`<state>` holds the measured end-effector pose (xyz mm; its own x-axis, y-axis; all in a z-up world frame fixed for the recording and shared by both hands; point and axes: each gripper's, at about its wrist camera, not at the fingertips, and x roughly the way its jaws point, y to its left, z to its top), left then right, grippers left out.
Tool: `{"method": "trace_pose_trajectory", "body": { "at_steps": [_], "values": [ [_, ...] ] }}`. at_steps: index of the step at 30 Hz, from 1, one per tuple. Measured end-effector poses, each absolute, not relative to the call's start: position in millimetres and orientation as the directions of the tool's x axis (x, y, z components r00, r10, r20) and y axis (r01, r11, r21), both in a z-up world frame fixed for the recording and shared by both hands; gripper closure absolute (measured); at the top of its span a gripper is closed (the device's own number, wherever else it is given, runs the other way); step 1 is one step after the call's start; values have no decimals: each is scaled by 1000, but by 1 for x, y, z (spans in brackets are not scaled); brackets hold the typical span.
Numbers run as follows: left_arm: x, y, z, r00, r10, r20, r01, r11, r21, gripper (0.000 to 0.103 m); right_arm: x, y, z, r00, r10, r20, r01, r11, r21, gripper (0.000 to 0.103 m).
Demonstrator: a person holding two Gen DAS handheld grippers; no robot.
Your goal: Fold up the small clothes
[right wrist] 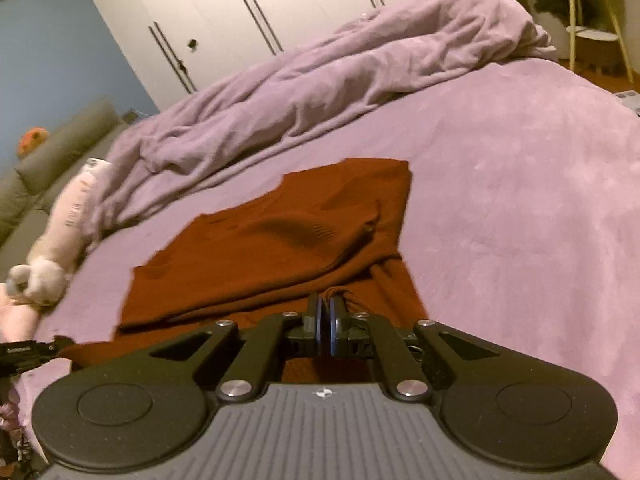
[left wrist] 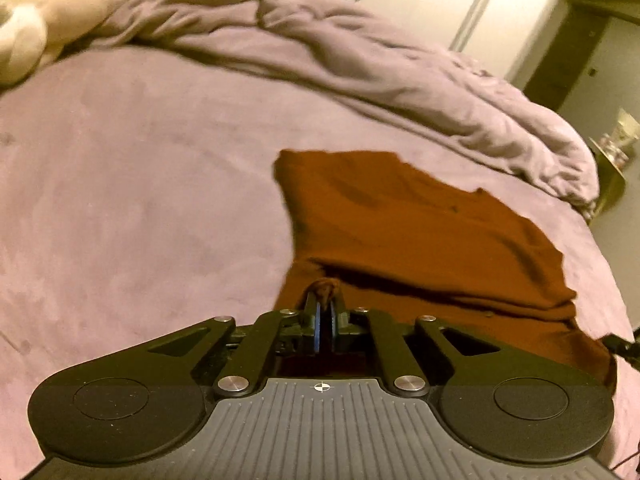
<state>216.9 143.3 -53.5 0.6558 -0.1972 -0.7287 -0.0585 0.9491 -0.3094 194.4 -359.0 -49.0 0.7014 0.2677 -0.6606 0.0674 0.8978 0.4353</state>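
A rust-brown knitted garment (left wrist: 420, 236) lies on the purple bed, with its near part doubled over into a fold. It also shows in the right wrist view (right wrist: 272, 248). My left gripper (left wrist: 326, 294) is shut on a pinch of the garment's near edge at its left side. My right gripper (right wrist: 327, 300) is shut on the near edge at its right side, with a tuft of fabric sticking out between the pads. The tip of the right gripper shows at the right edge of the left wrist view (left wrist: 618, 346). The left gripper's tip shows in the right wrist view (right wrist: 32, 350).
A crumpled lilac duvet (left wrist: 360, 52) is heaped along the far side of the bed (left wrist: 120, 184). A plush toy (right wrist: 60, 240) lies at the left of the bed. White wardrobe doors (right wrist: 248, 12) stand behind. A side table (right wrist: 596, 20) stands at the far right.
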Motion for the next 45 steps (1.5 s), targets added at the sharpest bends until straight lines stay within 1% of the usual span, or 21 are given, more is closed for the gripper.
{"method": "trace_pose_trajectory", "body": {
  "at_steps": [1, 3, 4, 6, 8, 11, 15, 16, 17, 18, 21, 25, 28, 30, 32, 34, 35, 36, 37, 39, 45],
  "values": [
    [216, 147, -56, 663, -179, -727, -73, 951, -300, 83, 196, -359, -51, 703, 251, -666, 69, 907, 415, 98],
    [214, 157, -59, 679, -145, -720, -77, 961, -266, 62, 194, -358, -53, 715, 219, -664, 48, 932, 358, 96],
    [211, 164, -60, 678, -154, -719, -61, 963, -264, 59, 192, -359, -54, 714, 212, -667, 37, 940, 338, 94],
    [210, 167, -65, 663, -209, -719, -3, 959, -282, 50, 188, -359, -57, 713, 218, -666, -7, 953, 304, 78],
    [210, 161, -72, 641, -226, -734, 51, 966, -253, 49, 187, -356, -62, 701, 225, -677, -63, 965, 256, 66],
    [215, 145, -81, 618, -228, -752, 108, 973, -206, 49, 189, -352, -71, 689, 222, -690, -113, 973, 200, 64],
    [223, 126, -90, 613, -244, -751, 155, 970, -189, 54, 200, -350, -84, 663, 218, -716, -121, 975, 185, 64],
    [224, 123, -92, 613, -245, -751, 162, 970, -184, 59, 202, -350, -85, 660, 220, -718, -125, 975, 184, 64],
    [225, 120, -92, 611, -246, -752, 167, 969, -181, 76, 205, -350, -87, 656, 227, -720, -136, 974, 183, 64],
    [227, 118, -92, 607, -242, -757, 165, 970, -177, 87, 207, -349, -88, 652, 231, -723, -146, 973, 179, 64],
    [225, 114, -91, 606, -257, -753, 194, 966, -174, 92, 210, -342, -89, 635, 253, -730, -190, 967, 170, 65],
    [221, 107, -88, 603, -278, -748, 241, 957, -161, 92, 213, -343, -91, 621, 290, -728, -217, 956, 195, 73],
    [225, 107, -91, 591, -281, -756, 247, 956, -162, 91, 215, -345, -93, 620, 296, -727, -211, 955, 208, 73],
    [230, 107, -95, 575, -285, -767, 239, 955, -175, 72, 216, -345, -94, 619, 295, -728, -203, 955, 214, 72],
    [233, 105, -98, 569, -300, -766, 249, 950, -188, 67, 217, -344, -94, 614, 298, -731, -195, 955, 225, 72],
    [237, 105, -100, 565, -303, -767, 244, 950, -195, 70, 220, -346, -94, 605, 312, -732, -188, 950, 250, 71],
    [238, 105, -101, 564, -303, -768, 234, 951, -203, 78, 221, -347, -94, 599, 323, -733, -188, 946, 263, 71],
    [240, 105, -101, 562, -299, -771, 222, 953, -207, 94, 222, -347, -94, 594, 331, -733, -191, 943, 271, 71],
    [242, 105, -100, 561, -287, -777, 211, 957, -200, 94, 223, -347, -94, 591, 333, -734, -191, 943, 273, 74],
    [242, 104, -94, 573, -256, -779, 193, 965, -176, 96, 223, -345, -93, 583, 346, -735, -207, 938, 277, 97],
    [235, 106, -37, 673, -261, -692, 237, 963, -132, 96, 215, -338, -60, 676, 316, -666, -245, 948, 201, 98]
  ]
}}
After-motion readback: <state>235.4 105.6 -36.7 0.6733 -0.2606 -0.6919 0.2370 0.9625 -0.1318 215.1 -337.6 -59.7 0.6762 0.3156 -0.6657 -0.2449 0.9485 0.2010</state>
